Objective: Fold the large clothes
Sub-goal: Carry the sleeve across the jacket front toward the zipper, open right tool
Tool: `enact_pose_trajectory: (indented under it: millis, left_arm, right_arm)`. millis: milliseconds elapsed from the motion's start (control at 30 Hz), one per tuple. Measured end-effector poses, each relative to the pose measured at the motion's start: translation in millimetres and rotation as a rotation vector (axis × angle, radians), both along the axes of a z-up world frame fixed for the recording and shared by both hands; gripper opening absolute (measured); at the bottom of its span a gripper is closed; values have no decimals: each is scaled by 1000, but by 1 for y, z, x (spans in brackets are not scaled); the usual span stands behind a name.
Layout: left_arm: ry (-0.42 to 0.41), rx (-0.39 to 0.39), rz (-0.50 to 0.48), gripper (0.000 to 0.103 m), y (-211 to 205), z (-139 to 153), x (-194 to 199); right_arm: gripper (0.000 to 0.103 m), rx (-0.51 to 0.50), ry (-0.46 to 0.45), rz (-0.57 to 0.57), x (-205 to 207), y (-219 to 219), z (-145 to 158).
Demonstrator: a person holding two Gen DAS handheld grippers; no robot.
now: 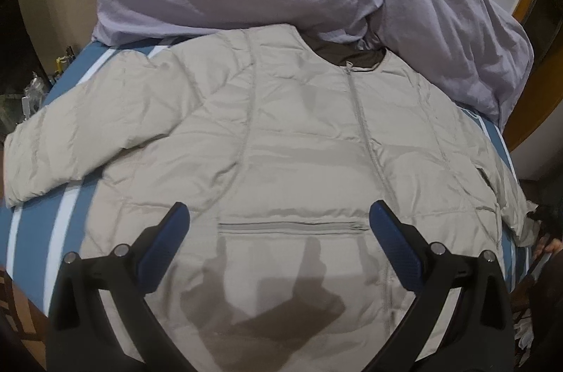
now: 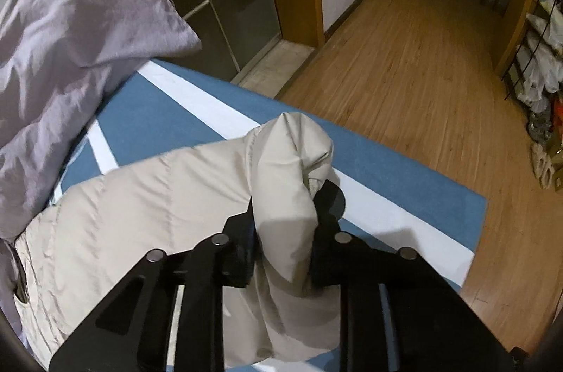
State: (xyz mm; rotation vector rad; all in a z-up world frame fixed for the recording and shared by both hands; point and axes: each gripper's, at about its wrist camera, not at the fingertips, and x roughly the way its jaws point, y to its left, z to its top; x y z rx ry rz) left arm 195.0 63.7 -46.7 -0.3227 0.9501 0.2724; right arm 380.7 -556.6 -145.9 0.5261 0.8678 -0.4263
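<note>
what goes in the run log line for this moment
left tool open over jacket | right tool shut on sleeve | bed

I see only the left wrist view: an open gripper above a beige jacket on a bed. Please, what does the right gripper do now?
Observer: The right gripper is shut on the jacket's sleeve; the cuff end bunches up between its fingers.
Operator: Is this sleeve flat on the bed?
Observer: No. The gripped end stands up off the blue and white striped sheet, while the rest of the jacket lies flat.
Operator: What is past that side of the bed?
Observer: A wooden floor, with a rack of bags at the far right.
</note>
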Motion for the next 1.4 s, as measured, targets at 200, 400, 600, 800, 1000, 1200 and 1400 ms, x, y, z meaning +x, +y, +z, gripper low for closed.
enact_pose_trajectory:
  millis: [200, 400, 600, 800, 1000, 1200, 1400]
  left_arm:
    - [-15, -10, 46, 101, 26, 3, -24]
    - [-22, -24, 86, 101, 47, 1, -45]
    - [-27, -29, 133, 101, 67, 2, -66]
    - [-37, -21, 187, 101, 89, 5, -87]
    - [-37, -18, 232, 101, 105, 6, -101]
    - [-41, -19, 250, 101, 109, 7, -109]
    - [-43, -19, 275, 101, 114, 6, -115]
  right_arm:
    - [21, -48, -104, 86, 3, 46, 55]
    - [21, -66, -159, 304, 23, 140, 101]
    - [21, -69, -160, 514, 49, 249, 116]
    - [21, -60, -129, 685, 55, 343, 106]
    - [21, -39, -114, 788, 46, 397, 101]
    - [21, 22, -111, 848, 41, 430, 99]
    - [20, 44, -84, 918, 34, 469, 89]
